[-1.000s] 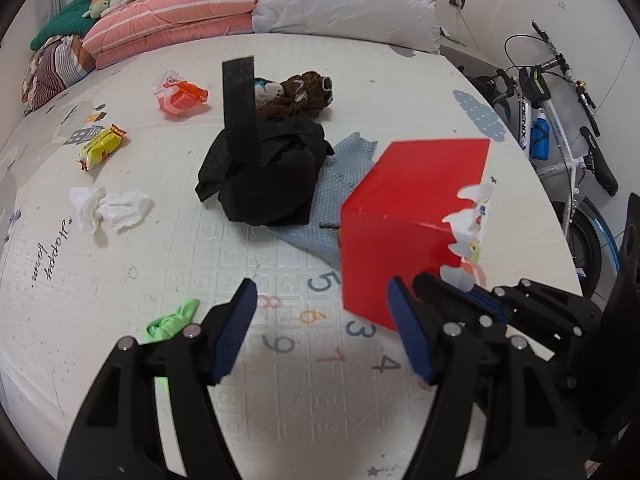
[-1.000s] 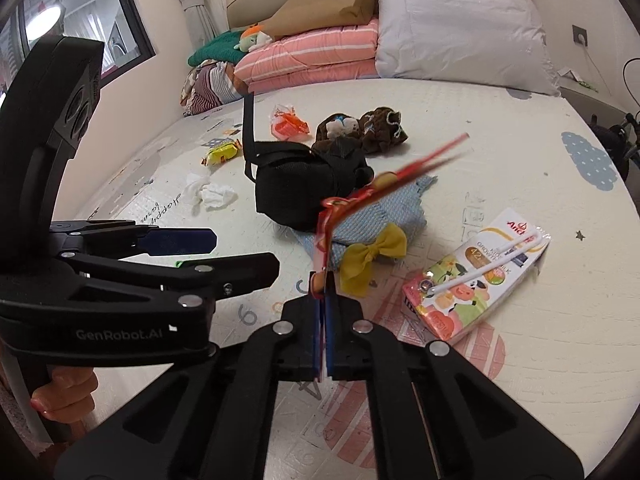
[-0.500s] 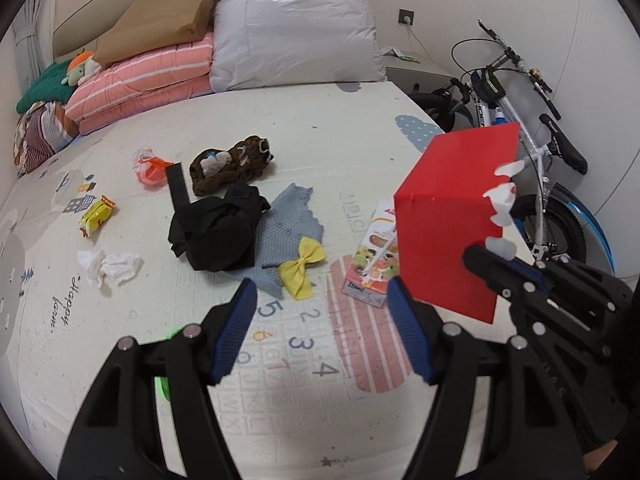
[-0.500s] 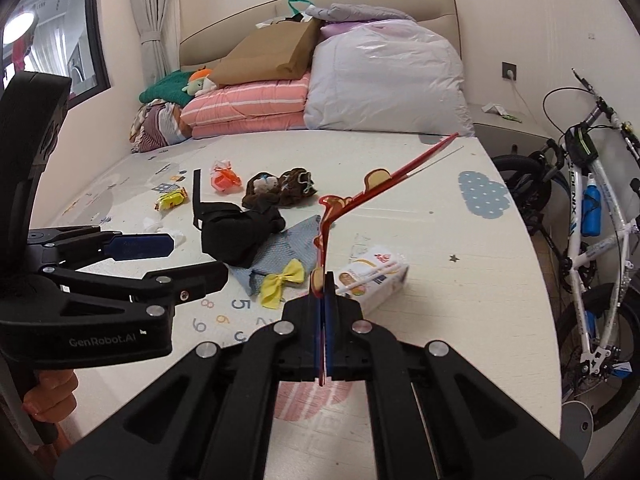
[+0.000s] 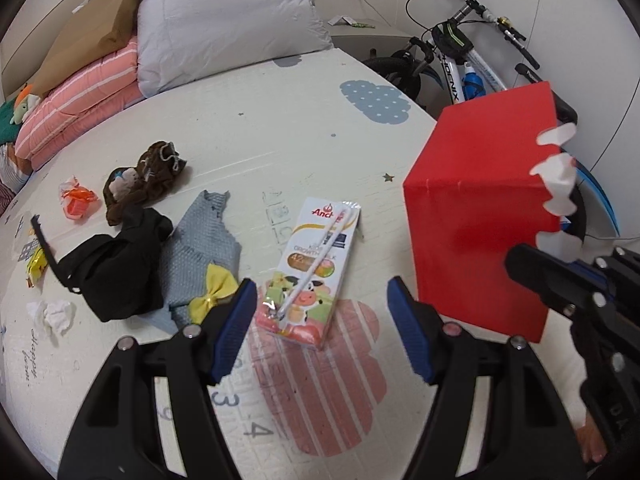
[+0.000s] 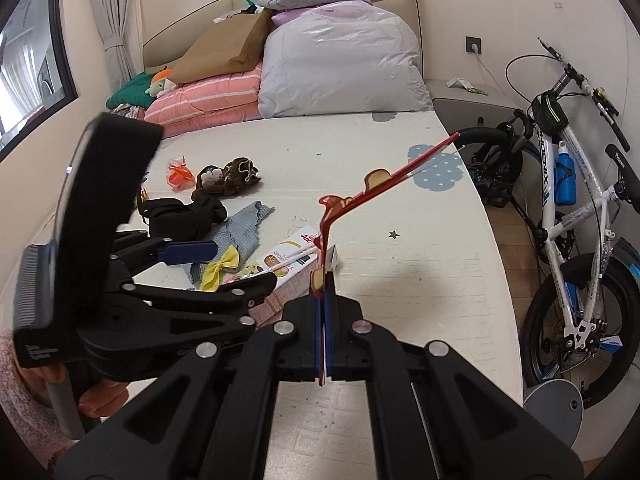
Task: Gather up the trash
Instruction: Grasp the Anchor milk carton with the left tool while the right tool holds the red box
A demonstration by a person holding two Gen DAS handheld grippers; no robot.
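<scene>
A milk carton (image 5: 316, 264) with a straw taped on lies flat on the play mat (image 5: 280, 128). My left gripper (image 5: 321, 284) hovers over the carton's near end, open, with a blue pad on either side and no contact. A red paper bag (image 5: 480, 208) with a scalloped white rim hangs in the air to the right. My right gripper (image 6: 325, 280) is shut on its rim (image 6: 384, 184), which the right wrist view shows edge-on. That view also has the carton (image 6: 288, 260) and the left gripper (image 6: 246, 261) at the left.
Farther left lie an orange wrapper (image 5: 76, 200), a yellow wrapper (image 5: 36, 264) and a crumpled tissue (image 5: 52, 312). A black garment (image 5: 116, 264), grey cloth (image 5: 200, 248), yellow bow (image 5: 212, 292) and brown sock (image 5: 144, 176) lie nearby. A bicycle (image 6: 572, 216) stands off the mat's right edge.
My left gripper has swung right, from over the black garment to over the milk carton. The red bag has moved right and risen with the right gripper. Neither gripper's opening changed.
</scene>
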